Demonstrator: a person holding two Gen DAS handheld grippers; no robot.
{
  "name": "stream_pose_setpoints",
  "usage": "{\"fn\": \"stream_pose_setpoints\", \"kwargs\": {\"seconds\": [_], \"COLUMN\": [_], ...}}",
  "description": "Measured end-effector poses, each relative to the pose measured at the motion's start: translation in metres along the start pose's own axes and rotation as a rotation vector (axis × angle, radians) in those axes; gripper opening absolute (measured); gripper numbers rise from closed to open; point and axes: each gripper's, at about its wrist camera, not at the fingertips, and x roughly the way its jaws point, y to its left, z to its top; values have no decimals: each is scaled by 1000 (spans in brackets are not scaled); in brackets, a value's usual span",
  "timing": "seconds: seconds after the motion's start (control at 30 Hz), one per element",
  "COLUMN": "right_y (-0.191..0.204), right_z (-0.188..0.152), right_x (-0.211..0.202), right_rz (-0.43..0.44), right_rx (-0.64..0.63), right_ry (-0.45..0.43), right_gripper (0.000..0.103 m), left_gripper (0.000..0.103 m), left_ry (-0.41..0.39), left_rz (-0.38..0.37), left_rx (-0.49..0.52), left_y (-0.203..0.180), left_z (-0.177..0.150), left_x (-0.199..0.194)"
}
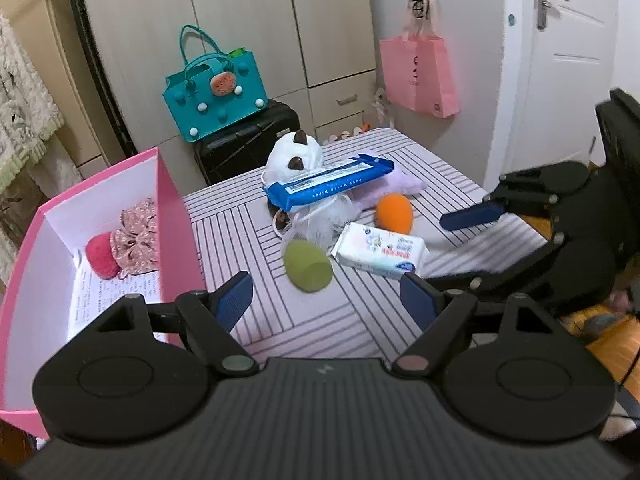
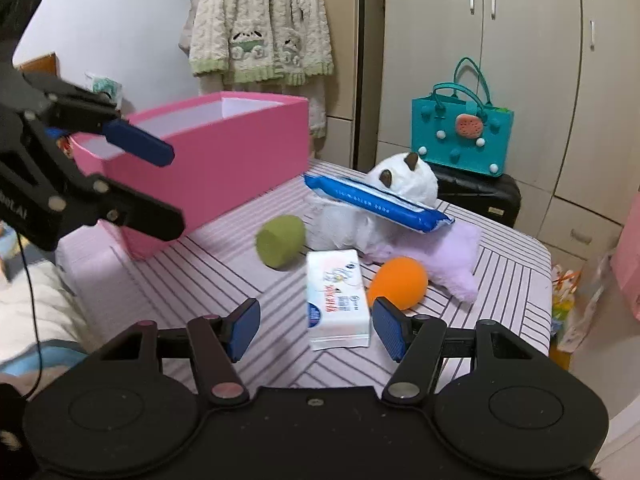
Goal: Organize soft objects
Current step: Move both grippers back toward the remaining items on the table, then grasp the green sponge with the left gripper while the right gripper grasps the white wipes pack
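On the striped table (image 1: 256,216) lie a green sponge (image 1: 308,266), an orange sponge (image 1: 394,213), a white tissue pack (image 1: 380,252), a mesh pouf (image 1: 320,220), a blue wipes pack (image 1: 328,184) across a white plush (image 1: 294,156), and a purple plush (image 1: 400,184). My left gripper (image 1: 326,302) is open and empty, with the green sponge just ahead of it. My right gripper (image 2: 316,328) is open, its pads either side of the tissue pack's (image 2: 338,300) near end without touching it. The pink box (image 1: 172,216) at left holds a red puff (image 1: 102,255) and a floral scrunchie (image 1: 136,236).
A teal handbag (image 1: 216,92) sits on a black suitcase (image 1: 248,144) behind the table. A pink paper bag (image 1: 418,76) hangs on the wall beside a white door (image 1: 568,80). A knitted cardigan (image 2: 260,28) hangs behind the box. Wardrobes line the back.
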Motion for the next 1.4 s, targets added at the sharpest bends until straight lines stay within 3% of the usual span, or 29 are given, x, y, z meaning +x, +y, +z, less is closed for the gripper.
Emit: {"fn": "stream_pose_setpoints", "kwargs": {"seconds": [0.37, 0.43, 0.67, 0.97, 1.03, 1.07, 1.4], "right_y": [0, 1, 2, -4, -5, -5, 1], "right_z": [-1, -2, -3, -5, -6, -6, -12], "right_x": [33, 35, 31, 26, 33, 35, 18], "right_rz": [-29, -26, -40, -40, -37, -42, -39], "right_rx": [-56, -56, -20, 87, 102, 110, 154], "right_ry": [13, 7, -22, -12, 11, 15, 43], "right_gripper": [67, 67, 66, 61, 47, 46, 45], "left_gripper": [71, 65, 61, 56, 44, 38, 37], "left_ry": [7, 26, 49, 20, 19, 26, 48], "left_rz": [66, 60, 88, 121, 129, 130, 87], "left_rx": [-125, -152, -227, -253, -260, -263, -288], "left_y": [7, 9, 13, 12, 11, 11, 7], "left_z": [8, 8, 2, 0, 0, 0, -10], "left_x": [61, 70, 101, 111, 112, 113, 98]}}
